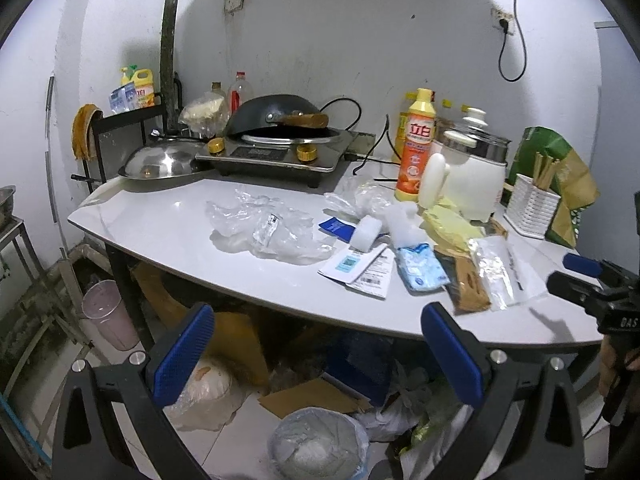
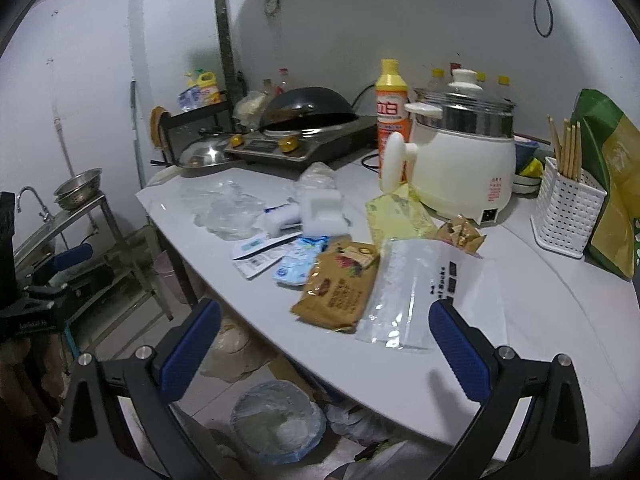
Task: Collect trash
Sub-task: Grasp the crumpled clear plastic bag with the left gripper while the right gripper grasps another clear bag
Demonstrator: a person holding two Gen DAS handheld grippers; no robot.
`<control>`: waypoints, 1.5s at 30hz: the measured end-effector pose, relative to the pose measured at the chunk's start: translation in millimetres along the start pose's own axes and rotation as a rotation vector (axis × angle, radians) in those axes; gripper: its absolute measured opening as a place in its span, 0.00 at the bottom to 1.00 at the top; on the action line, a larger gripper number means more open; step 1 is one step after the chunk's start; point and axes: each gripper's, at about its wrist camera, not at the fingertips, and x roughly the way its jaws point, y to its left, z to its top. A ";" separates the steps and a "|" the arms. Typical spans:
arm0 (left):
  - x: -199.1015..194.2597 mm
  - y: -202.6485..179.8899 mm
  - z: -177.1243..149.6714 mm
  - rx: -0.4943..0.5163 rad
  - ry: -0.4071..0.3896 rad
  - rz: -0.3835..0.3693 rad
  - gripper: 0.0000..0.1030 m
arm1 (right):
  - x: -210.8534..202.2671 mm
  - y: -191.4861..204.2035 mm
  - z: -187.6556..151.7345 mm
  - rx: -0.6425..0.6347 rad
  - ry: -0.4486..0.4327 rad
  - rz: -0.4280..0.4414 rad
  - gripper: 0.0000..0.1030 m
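Both the left gripper (image 1: 316, 344) and right gripper (image 2: 326, 340) hover with jaws apart, holding nothing. Trash lies strewn on the white counter (image 1: 168, 232): crumpled clear plastic bag (image 1: 268, 228), brown snack wrapper (image 2: 338, 292), clear zip pouch (image 2: 404, 292). A lined waste bin (image 2: 278, 420) stands on the floor below.

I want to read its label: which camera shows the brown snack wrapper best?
The right wrist view: the brown snack wrapper lies close and nearly face-on, its print visible. The left wrist view shows the wrapper only as a narrow strip, partly under a silvery bag.
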 end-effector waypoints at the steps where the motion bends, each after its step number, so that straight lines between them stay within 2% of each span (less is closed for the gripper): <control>1: 4.5 1.5 2.0 -0.002 0.003 0.000 1.00 | 3.6 -2.8 0.6 0.003 0.003 -0.005 1.00; 10: 52.1 22.9 25.5 0.012 0.009 0.015 1.00 | 40.8 -23.4 13.6 0.030 0.026 -0.039 1.00; 20: 107.5 61.8 68.5 0.014 -0.001 0.051 1.00 | 82.7 -15.9 39.5 0.023 0.027 -0.030 1.00; 28: 159.5 76.0 90.3 -0.013 0.000 0.093 1.00 | 108.3 -10.4 51.1 0.013 0.035 -0.021 1.00; 34: 204.1 77.9 88.1 0.020 0.088 0.119 1.00 | 119.8 -8.9 61.1 0.002 0.032 -0.022 1.00; 43: 226.0 77.5 72.6 0.068 0.149 0.132 1.00 | 130.9 -4.3 82.4 -0.018 0.016 -0.023 1.00; 44: 227.0 77.0 71.9 0.069 0.152 0.128 0.99 | 132.4 -2.0 87.1 -0.023 0.008 -0.024 1.00; 45: 227.8 77.4 70.8 0.069 0.156 0.122 0.92 | 134.1 -0.2 90.2 -0.028 0.004 -0.027 1.00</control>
